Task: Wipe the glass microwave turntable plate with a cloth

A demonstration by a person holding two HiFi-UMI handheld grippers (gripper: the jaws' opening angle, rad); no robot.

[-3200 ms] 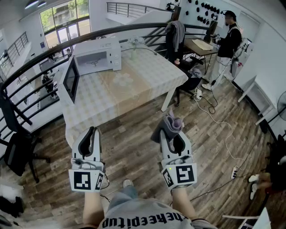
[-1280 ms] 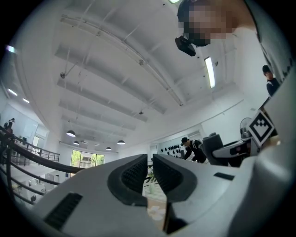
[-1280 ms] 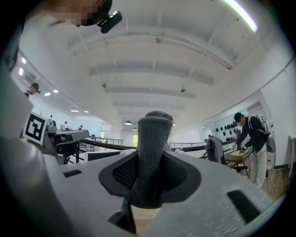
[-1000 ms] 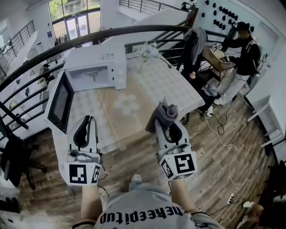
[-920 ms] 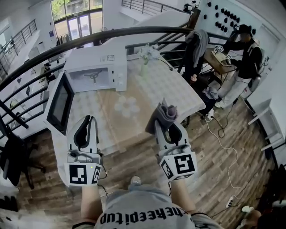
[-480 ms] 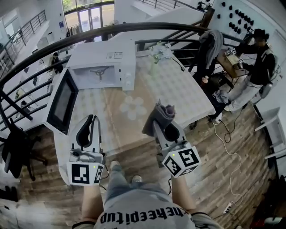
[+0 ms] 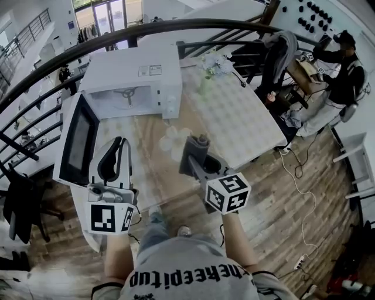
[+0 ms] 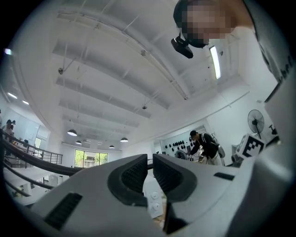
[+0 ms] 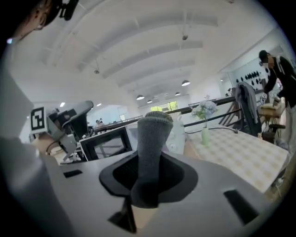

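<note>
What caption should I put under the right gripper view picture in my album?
Right gripper clamping a grey cloth, with the microwave's open door and checked table beyond.

Big open-plan lab or studio hall on a mezzanine, not a home: curved black metal railing (image 7: pixel 146 29) round a wooden plank floor (image 7: pixel 316 193), high white beamed ceiling (image 8: pixel 106 60) with round pendant lamps (image 8: pixel 71 133), tall glazed windows (image 8: pixel 90 159) far off. Mock kitchen corner only: white microwave oven (image 7: pixel 132 76), door open, and a small vase of pale flowers (image 7: pixel 205 85) on a counter (image 7: pixel 243 117) under a checked tablecloth. Work side beside it: person in dark top (image 7: pixel 344 73) at a wooden desk (image 7: pixel 303 70), white wall studded with black round fittings (image 7: pixel 302 16), black office chair (image 7: pixel 16 202).
</note>
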